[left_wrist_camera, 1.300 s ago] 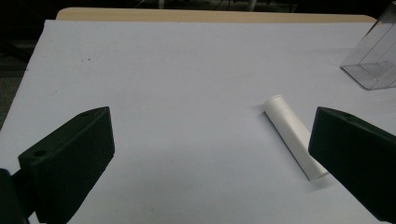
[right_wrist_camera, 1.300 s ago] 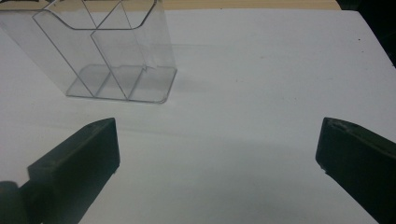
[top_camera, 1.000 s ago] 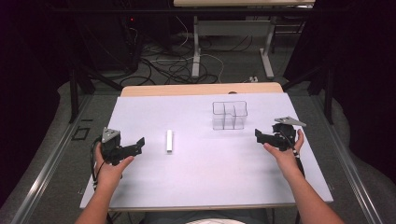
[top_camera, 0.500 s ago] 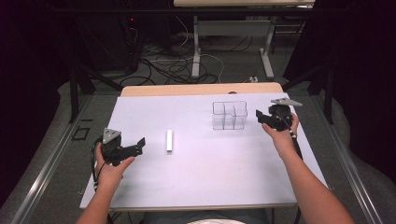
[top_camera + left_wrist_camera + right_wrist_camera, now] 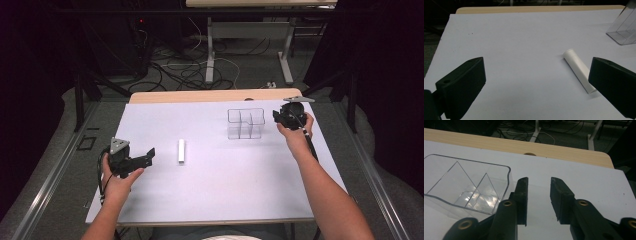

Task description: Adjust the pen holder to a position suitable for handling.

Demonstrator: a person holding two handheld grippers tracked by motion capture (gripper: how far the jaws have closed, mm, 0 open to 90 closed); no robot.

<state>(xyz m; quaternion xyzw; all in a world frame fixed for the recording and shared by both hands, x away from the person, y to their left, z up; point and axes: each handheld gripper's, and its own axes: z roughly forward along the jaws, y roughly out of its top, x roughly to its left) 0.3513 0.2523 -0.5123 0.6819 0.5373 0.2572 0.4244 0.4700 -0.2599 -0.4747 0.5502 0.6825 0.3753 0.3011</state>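
A white tube (image 5: 181, 150) lies flat on the white table sheet (image 5: 225, 195), left of centre. My left gripper (image 5: 149, 156) rests to the tube's left, pointing at it, open wide. In the left gripper view the tube (image 5: 579, 68) lies just inside the right jaw of my left gripper (image 5: 537, 70), untouched. A clear divided container (image 5: 246, 123) stands at the back right. My right gripper (image 5: 278, 118) hovers just right of it. Its jaws have just been closing and stand a narrow gap apart with nothing between them. In the right gripper view the container (image 5: 466, 187) sits left of my right gripper (image 5: 539, 182).
A wooden table edge (image 5: 215, 96) runs along the back of the sheet. Beyond it lie floor cables (image 5: 190, 65) and desk legs (image 5: 210, 50). Metal rails (image 5: 50, 180) flank the table on both sides.
The right hand has moved away from the person and up, from the sheet's right side to beside the container, and its jaws have narrowed. The left hand and the tube stayed put.
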